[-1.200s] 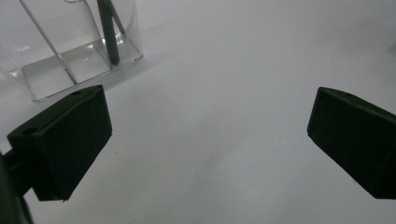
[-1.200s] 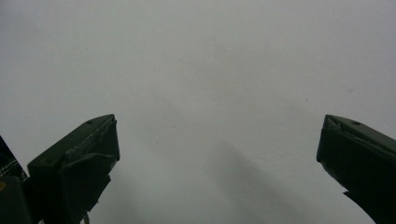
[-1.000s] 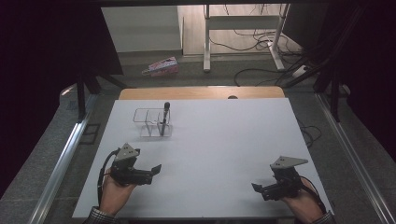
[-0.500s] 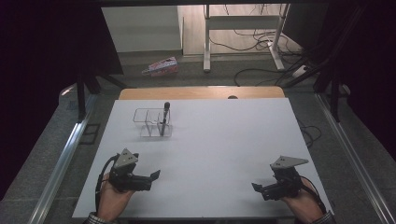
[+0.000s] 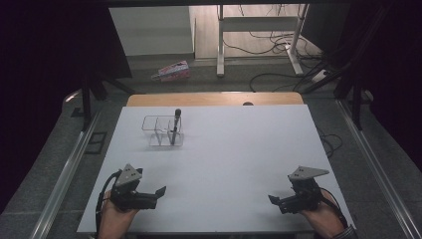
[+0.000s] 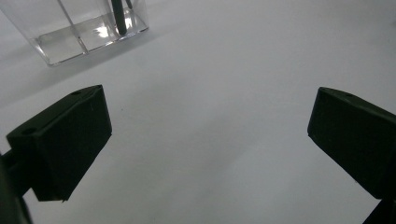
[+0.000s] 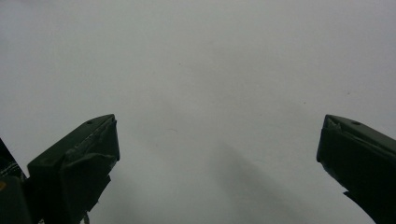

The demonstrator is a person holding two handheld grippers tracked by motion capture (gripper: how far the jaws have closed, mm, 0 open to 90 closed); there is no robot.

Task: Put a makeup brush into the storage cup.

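A clear plastic organiser (image 5: pixel 160 133) with several compartments stands on the white table (image 5: pixel 239 149), at the back left. A dark pen (image 5: pixel 175 125) stands upright in its right compartment. My left gripper (image 5: pixel 158 193) is low at the near left, open and holding nothing, with its jaws pointing right. In the left gripper view the left gripper (image 6: pixel 210 107) has its jaws wide apart, with the organiser (image 6: pixel 70 32) and the pen (image 6: pixel 119 18) ahead at upper left. My right gripper (image 5: pixel 273 200) rests at the near right, open and pointing left. The right gripper (image 7: pixel 217 126) faces bare table.
A wooden strip (image 5: pixel 214 98) runs along the table's far edge. Beyond it on the floor lie a pink box (image 5: pixel 171 71) and loose cables (image 5: pixel 278 79), with the legs of a metal frame (image 5: pixel 219 40) standing there. Metal rails flank the table.
My left gripper has drawn back toward the near edge of the table and a little left. The right gripper has stayed put.
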